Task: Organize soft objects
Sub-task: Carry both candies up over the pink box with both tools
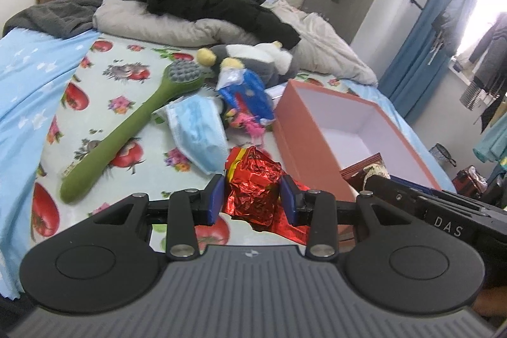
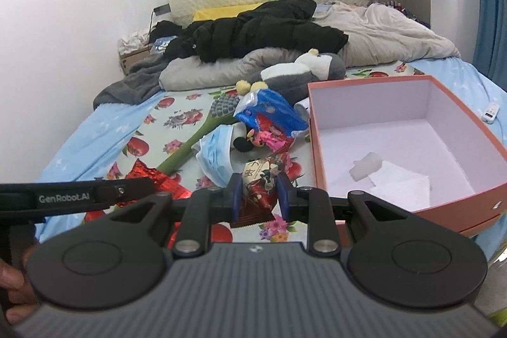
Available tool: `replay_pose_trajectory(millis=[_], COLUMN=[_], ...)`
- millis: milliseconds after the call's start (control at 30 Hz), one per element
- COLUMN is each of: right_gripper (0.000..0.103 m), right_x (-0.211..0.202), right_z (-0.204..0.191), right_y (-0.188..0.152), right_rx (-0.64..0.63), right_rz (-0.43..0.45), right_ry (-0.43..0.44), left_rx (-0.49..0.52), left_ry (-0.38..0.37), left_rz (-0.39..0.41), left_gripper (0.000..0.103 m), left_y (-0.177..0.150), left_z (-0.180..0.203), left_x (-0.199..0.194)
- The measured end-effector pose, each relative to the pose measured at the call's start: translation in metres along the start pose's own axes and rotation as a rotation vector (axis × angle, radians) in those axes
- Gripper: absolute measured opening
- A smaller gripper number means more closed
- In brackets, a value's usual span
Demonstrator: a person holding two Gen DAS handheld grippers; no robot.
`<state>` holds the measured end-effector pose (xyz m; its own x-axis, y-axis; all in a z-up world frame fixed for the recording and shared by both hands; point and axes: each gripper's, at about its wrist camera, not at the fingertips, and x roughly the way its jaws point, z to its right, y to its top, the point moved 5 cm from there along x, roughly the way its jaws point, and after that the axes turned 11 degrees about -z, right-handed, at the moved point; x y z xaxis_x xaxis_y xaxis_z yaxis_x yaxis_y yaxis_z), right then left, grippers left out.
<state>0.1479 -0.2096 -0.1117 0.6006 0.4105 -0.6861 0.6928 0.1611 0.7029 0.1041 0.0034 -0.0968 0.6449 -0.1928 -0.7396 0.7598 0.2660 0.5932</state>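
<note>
So both tongs are loaded, hanging over the bed (image 1: 95,103).

Left tongs (image 1: 252,199) are clamped on a crumpled red foil bag (image 1: 253,189), bunched up with no clear long axis. Right tongs (image 2: 259,195) pinch a dark red snack packet (image 2: 259,189), long axis running away from the camera, just beside the open pink box (image 2: 408,211).

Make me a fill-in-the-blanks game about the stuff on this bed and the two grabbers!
1. The left gripper is shut on a crinkly foil packet coloured ____.
2. The long brush has a handle coloured ____.
3. The open box is ____ inside.
4. The face mask is coloured ____.

Missing words: red; green; white; blue
</note>
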Motion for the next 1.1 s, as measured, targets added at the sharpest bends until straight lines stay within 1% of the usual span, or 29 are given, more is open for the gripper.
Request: replay_pose_trajectory(millis=[200,333,467,633,800,867,967,1100], right_gripper=[0.028,0.028,0.028,0.028,0.028,0.028,0.028,0.028], right_x=[-0.016,-0.027,-0.035,-0.033,-0.027,-0.024,-0.014,0.004], right_z=[0.014,0.028,0.045,0.073,0.103,0.114,0.127,0.144], right_y=[0.004,0.004,0.0,0.004,0.016,0.022,0.033,0.042], right_rx=[0.021,0.051,0.084,0.106,0.146,0.161,0.163,0.158], right_rz=[0.021,0.038,0.046,0.045,0.038,0.03,0.013,-0.032], right_ry=[-0.016,-0.042,-0.074,-0.128,-0.162,-0.169,-0.182,-0.203], left_rx=[0.044,0.093,0.135,0.215,0.264,0.285,0.31,0.31], left_ry=[-0.06,-0.107,-0.166,-0.185,-0.196,-0.204,-0.159,-0.151], left_rz=[-0.002,-0.025,-0.045,-0.055,-0.075,-0.1,-0.139,-0.212], left_gripper=[0.044,0.044,0.044,0.044,0.044,0.044,0.044,0.044], left_y=[0.008,0.013,0.027,0.048,0.071,0.08,0.091,0.102], left_z=[0.028,0.053,0.076,0.107,0.135,0.145,0.153,0.158], left_x=[0.005,0.019,0.037,0.059,0.081,0.095,0.123,0.162])
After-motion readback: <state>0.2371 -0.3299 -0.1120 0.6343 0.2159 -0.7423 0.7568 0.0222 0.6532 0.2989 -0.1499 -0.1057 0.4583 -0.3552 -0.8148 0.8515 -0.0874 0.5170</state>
